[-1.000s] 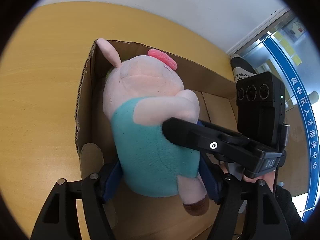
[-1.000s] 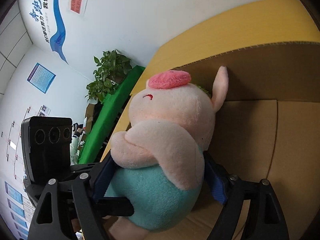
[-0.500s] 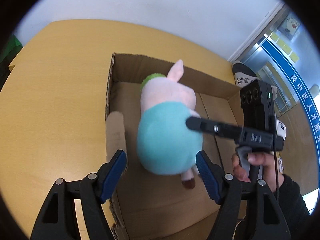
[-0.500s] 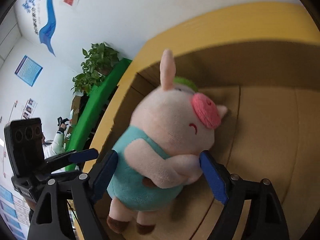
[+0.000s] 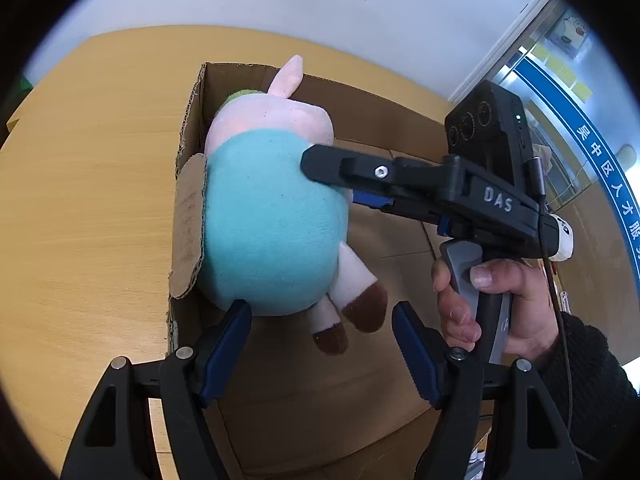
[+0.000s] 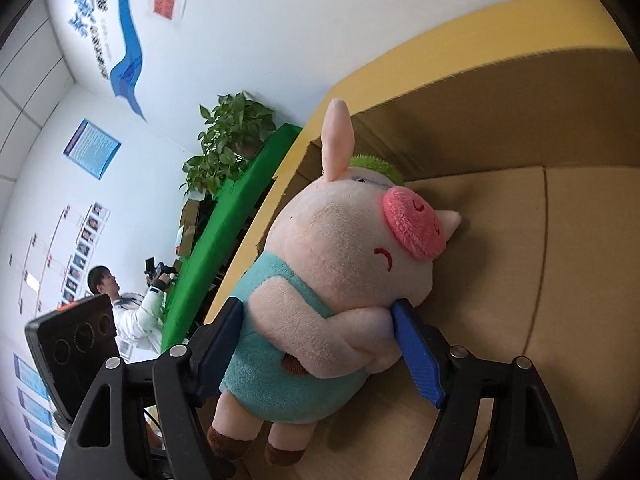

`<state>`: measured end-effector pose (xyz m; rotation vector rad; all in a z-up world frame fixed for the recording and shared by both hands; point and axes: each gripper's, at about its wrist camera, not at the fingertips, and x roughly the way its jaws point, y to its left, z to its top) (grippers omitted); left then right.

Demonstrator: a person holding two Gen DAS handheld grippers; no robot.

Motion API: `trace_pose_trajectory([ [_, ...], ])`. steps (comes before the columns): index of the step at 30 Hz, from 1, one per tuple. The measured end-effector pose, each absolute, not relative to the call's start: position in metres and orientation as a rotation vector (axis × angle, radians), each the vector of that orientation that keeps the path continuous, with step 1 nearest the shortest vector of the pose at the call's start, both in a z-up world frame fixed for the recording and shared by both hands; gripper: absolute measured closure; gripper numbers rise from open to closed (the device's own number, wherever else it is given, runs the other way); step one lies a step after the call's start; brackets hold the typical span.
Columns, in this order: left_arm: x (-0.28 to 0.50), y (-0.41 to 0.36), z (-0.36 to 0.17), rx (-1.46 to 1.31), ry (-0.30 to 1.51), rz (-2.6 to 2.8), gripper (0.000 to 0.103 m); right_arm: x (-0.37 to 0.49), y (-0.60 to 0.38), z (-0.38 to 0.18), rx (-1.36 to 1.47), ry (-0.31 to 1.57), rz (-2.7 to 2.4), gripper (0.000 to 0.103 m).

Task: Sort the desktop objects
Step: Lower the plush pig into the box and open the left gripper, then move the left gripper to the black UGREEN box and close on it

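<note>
Pig plush (image 6: 340,280) sits inside the box (image 5: 304,400), near its left wall, ear poking above the back rim, a green thing (image 6: 378,164) behind its head. Right gripper (image 6: 320,344) straddles the pig's torso, jaws closing, blue pads against arm and flank; looks like contact on both sides, though I can't tell how firm from this angle. Left gripper (image 5: 322,344) is released, pads spread just short of the pig's feet, touching nothing. Step in hand, as I read it: settling or re-gripping the pig in the box. Next move calls for either a firm squeeze and a lift clear of the rim, or opening up and backing straight out. Edges: torn flap (image 5: 188,224) on the left wall brushes the pig's back, so sideways room there is nil; box floor to the pig's right is open. Table (image 5: 88,200) left of the box is free for retreat.
</note>
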<state>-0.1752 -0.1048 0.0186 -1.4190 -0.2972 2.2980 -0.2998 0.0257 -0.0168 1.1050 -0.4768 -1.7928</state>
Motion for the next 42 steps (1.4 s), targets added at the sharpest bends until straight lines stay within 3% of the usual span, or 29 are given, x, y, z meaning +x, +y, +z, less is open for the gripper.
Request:
trace_pose_trajectory([
  [7,-0.155,-0.099,0.034,-1.391,-0.283,2.301,0.031,-0.287,0.028,0.022,1.023,-0.505,-1.827,0.009],
  [12,-0.108,-0.095,0.059,-1.312,-0.198,2.364,0.031,-0.227,0.065,0.082,1.109,-0.093,-2.011,0.009],
  [15,-0.075,-0.089,0.073,-1.228,-0.183,2.414,0.031,-0.166,0.109,0.120,1.016,0.082,-2.133,0.000],
  [17,-0.058,-0.078,0.081,-1.164,-0.158,2.466,0.030,-0.125,0.148,0.131,0.958,0.172,-2.263,0.000],
  [24,-0.008,-0.040,0.106,-1.006,-0.170,2.573,0.030,-0.041,0.244,0.120,0.947,0.172,-2.489,0.000],
  [25,0.002,-0.036,0.110,-0.980,-0.171,2.581,0.041,-0.030,0.248,0.118,0.938,0.162,-2.498,0.000],
  [26,0.007,-0.033,0.111,-0.953,-0.169,2.583,0.069,-0.018,0.254,0.116,0.929,0.150,-2.502,0.002],
  [27,0.013,-0.025,0.111,-0.969,-0.144,2.561,0.093,-0.005,0.261,0.113,0.916,0.134,-2.500,0.008],
  [28,0.018,-0.019,0.111,-0.996,-0.121,2.555,0.103,0.003,0.262,0.111,0.913,0.132,-2.493,0.042],
  [30,0.030,-0.010,0.111,-0.990,-0.106,2.564,0.102,0.011,0.265,0.107,0.942,0.121,-2.489,0.100],
  [32,0.042,-0.002,0.114,-0.951,-0.082,2.588,0.098,0.021,0.272,0.103,0.937,0.090,-2.514,0.099],
  [33,0.047,0.002,0.115,-0.947,-0.062,2.604,0.081,0.025,0.275,0.103,0.934,0.082,-2.514,0.099],
  [34,0.051,0.007,0.116,-0.947,-0.043,2.618,0.049,0.030,0.278,0.103,0.931,0.073,-2.515,0.078],
  [35,0.057,0.010,0.117,-0.938,-0.029,2.636,0.032,0.034,0.280,0.104,0.928,0.069,-2.522,0.027],
  [36,0.063,0.013,0.119,-0.911,-0.022,2.662,0.017,0.037,0.282,0.105,0.913,0.073,-2.541,0.005],
  [42,0.083,0.024,0.121,-0.874,-0.066,2.667,0.017,0.057,0.287,0.108,0.853,0.104,-2.555,0.001],
])
